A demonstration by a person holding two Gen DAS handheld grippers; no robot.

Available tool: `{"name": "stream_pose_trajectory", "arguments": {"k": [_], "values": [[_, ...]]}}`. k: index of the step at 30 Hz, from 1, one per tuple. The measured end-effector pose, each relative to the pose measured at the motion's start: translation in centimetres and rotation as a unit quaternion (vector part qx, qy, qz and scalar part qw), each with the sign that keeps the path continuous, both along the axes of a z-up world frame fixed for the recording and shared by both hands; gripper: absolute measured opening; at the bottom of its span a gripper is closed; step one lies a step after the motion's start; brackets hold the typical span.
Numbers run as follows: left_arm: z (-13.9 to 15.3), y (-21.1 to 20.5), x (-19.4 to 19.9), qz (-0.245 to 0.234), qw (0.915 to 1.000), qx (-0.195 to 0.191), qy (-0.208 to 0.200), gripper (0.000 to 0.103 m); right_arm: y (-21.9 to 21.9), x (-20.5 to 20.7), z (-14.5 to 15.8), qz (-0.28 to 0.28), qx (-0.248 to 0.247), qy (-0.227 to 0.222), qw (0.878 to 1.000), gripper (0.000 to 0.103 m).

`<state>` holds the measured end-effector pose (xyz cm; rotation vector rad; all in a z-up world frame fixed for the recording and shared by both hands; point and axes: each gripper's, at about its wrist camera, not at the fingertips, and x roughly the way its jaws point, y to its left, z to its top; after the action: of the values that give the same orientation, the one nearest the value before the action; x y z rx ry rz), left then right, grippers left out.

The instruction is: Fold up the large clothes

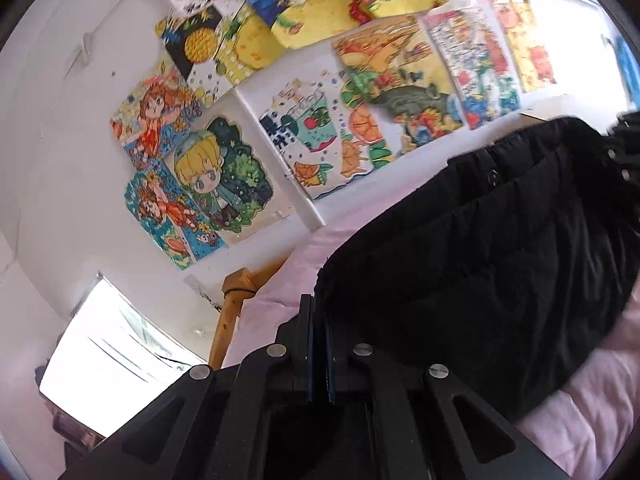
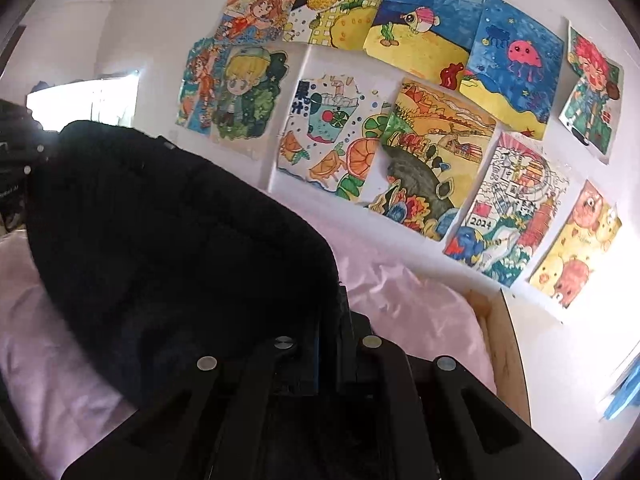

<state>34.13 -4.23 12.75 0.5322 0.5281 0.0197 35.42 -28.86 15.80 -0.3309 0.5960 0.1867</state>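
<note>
A large black quilted garment is held up above a pink bed sheet. My left gripper is shut on its left edge, the fabric pinched between the blue pads. In the right wrist view the same garment hangs to the left. My right gripper is shut on its right edge. The other gripper shows dimly at the garment's far end. The garment stretches between both grippers and its lower part hides the bed beneath.
A white wall with several colourful children's drawings stands close behind the bed. A wooden bed post is at the left, a wooden bed frame at the right. A bright window is at lower left.
</note>
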Motion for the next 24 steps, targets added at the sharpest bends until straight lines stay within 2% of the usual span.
{"name": "stream_pose_trajectory", "arguments": {"k": [7, 10, 14, 20, 24], "values": [[-4.1, -1.0, 6.7, 0.035, 0.9992, -0.019, -0.01, 0.005, 0.4, 6.4, -4.7, -0.011, -0.007, 0.007, 1.0, 0.005], [-6.4, -0.9, 10.4, 0.048, 0.9977, -0.045, 0.017, 0.005, 0.6, 8.4, -7.5, -0.013, -0.019, 0.025, 0.999, 0.005], [-9.0, -0.8, 13.8, 0.059, 0.9958, -0.05, 0.048, 0.006, 1.3, 10.3, -10.7, -0.011, -0.043, 0.042, 0.998, 0.005], [-12.2, -0.6, 16.9, 0.067, 0.993, -0.055, 0.081, 0.006, 2.4, 12.6, -14.4, -0.024, -0.053, 0.049, 0.997, 0.007], [-14.3, -0.6, 18.0, 0.065, 0.9911, -0.055, 0.102, 0.006, 2.5, 13.5, -15.9, -0.036, -0.055, 0.05, 0.997, 0.01]]}}
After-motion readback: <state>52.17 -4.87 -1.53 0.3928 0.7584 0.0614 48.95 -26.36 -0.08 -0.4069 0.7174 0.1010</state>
